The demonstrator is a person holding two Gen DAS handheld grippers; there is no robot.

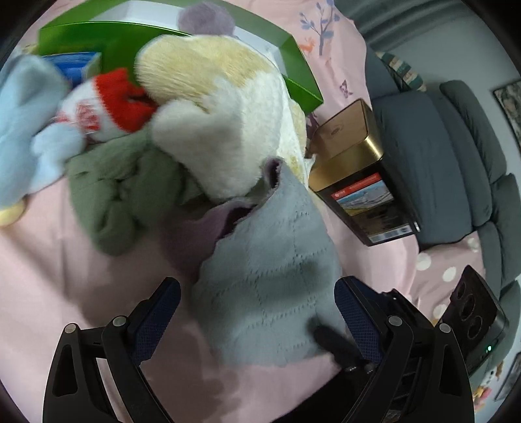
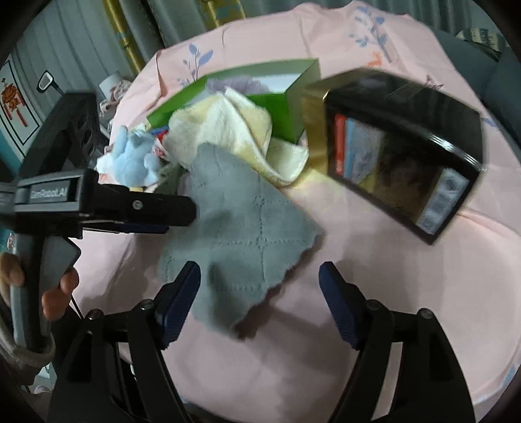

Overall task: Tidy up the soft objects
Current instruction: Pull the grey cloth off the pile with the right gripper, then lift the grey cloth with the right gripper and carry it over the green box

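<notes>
A grey quilted cloth (image 1: 273,276) (image 2: 241,240) lies on the pink table, its near part between the open fingers of my left gripper (image 1: 257,312). Behind it are a cream and yellow towel (image 1: 221,107) (image 2: 234,133), a green cloth (image 1: 120,192), a light blue plush (image 1: 22,130) (image 2: 133,159) and a red and white soft item (image 1: 107,104). A green box (image 1: 293,58) (image 2: 280,94) stands behind the pile with a purple fluffy thing (image 1: 205,18) in it. My right gripper (image 2: 260,293) is open and empty over the cloth's near corner. The left gripper also shows in the right wrist view (image 2: 176,214).
A black and gold tin box (image 1: 358,175) (image 2: 397,156) lies on its side to the right of the pile. The pink patterned tablecloth (image 2: 390,293) covers a round table. A grey sofa (image 1: 456,162) stands beyond the table edge.
</notes>
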